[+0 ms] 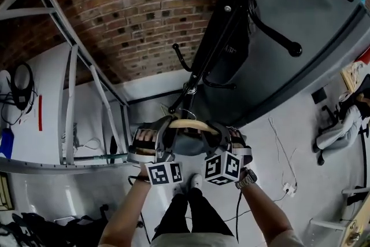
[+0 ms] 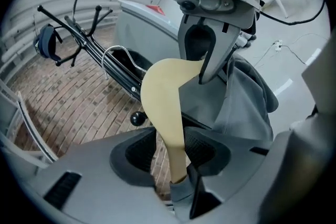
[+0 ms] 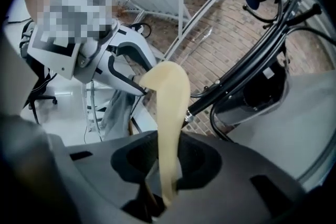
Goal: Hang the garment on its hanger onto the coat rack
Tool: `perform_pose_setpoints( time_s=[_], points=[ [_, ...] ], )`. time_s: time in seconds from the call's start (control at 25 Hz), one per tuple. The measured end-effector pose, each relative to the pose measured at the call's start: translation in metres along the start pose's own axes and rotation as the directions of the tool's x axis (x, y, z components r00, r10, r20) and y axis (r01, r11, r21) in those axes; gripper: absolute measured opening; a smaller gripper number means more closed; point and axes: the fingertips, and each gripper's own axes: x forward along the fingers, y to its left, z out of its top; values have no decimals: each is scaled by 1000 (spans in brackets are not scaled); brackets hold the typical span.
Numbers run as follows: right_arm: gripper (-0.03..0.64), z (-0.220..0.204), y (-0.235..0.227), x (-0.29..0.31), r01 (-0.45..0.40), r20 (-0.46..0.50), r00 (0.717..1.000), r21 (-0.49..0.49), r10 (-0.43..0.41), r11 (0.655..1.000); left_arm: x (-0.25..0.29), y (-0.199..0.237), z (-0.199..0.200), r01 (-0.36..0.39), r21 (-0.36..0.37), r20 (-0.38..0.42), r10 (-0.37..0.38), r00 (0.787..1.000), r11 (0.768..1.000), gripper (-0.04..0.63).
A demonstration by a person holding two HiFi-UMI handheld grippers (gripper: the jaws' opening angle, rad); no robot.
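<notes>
red brick wall [image 1: 133, 14], grey metal frame [image 1: 70, 107], white floor [image 1: 312, 182] with loose cables [image 1: 276, 139].

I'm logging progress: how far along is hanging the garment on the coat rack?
Done: the grey garment is on the wooden hanger. In hand: left tongs and right tongs each grip a hanger arm, near the coat rack. To do: hooking the hanger over a rack arm; it hangs on none yet.
</notes>
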Motion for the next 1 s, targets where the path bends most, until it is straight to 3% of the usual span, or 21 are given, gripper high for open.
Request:
perform_pose_setpoints(
  time_s=[0.52,0.84,1.0],
  points=[
    [95,-26,1,103,-20,-25,999,14,20,1000,82,-26,-56,22,-28,-52,-23,998,999,169],
    [95,-49,7,131,-42,-82,996,34,45,999,115,-49,-67,122,-12,-50,-123,991,992,169],
    [95,-52,10,133,-44,-90,995,59,49,997,120,-51,-65,135,-17,-40,-136,990,991,170]
  ],
)
